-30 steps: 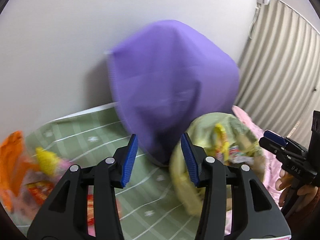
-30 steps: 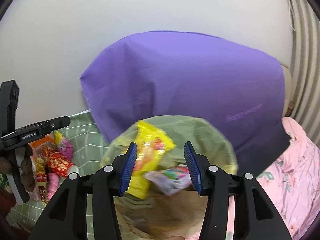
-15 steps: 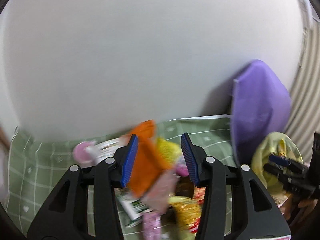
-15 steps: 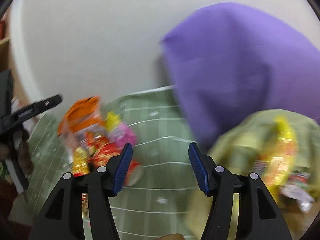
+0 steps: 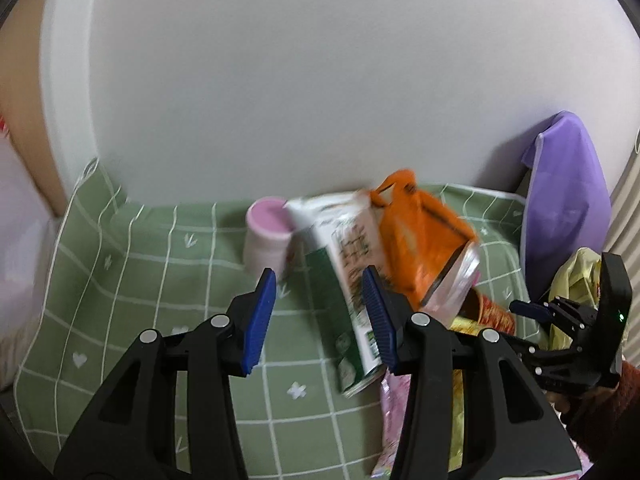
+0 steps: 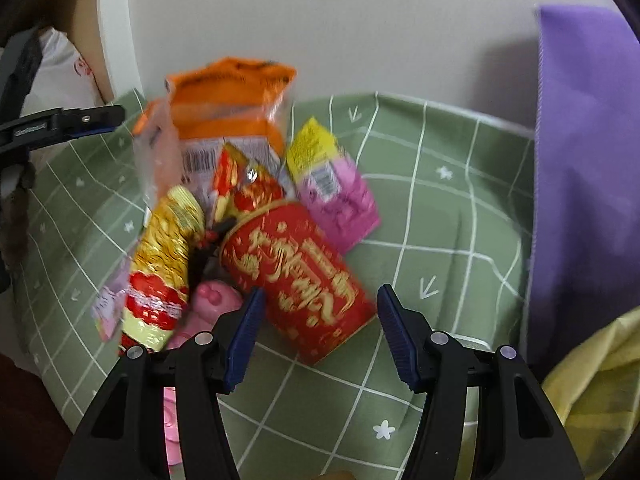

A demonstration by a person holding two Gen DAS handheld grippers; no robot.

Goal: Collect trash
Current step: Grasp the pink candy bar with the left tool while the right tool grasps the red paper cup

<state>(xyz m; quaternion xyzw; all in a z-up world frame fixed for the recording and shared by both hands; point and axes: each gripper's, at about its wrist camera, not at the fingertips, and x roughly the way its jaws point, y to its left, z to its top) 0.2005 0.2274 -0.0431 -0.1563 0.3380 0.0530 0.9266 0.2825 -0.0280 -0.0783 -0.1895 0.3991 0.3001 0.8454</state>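
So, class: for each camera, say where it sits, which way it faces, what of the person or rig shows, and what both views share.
Left wrist: rides the left gripper, angled down at a green-white carton; the right gripper shows at the right edge.
Right wrist: rides the right gripper, angled down at a red can; the left gripper shows at the left edge.
Shared: orange packet, green checked cloth.

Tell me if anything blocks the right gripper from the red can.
Nothing visible does. The red can lies on its side on the green cloth, just ahead of the open right gripper. Wrappers crowd only its far-left side.
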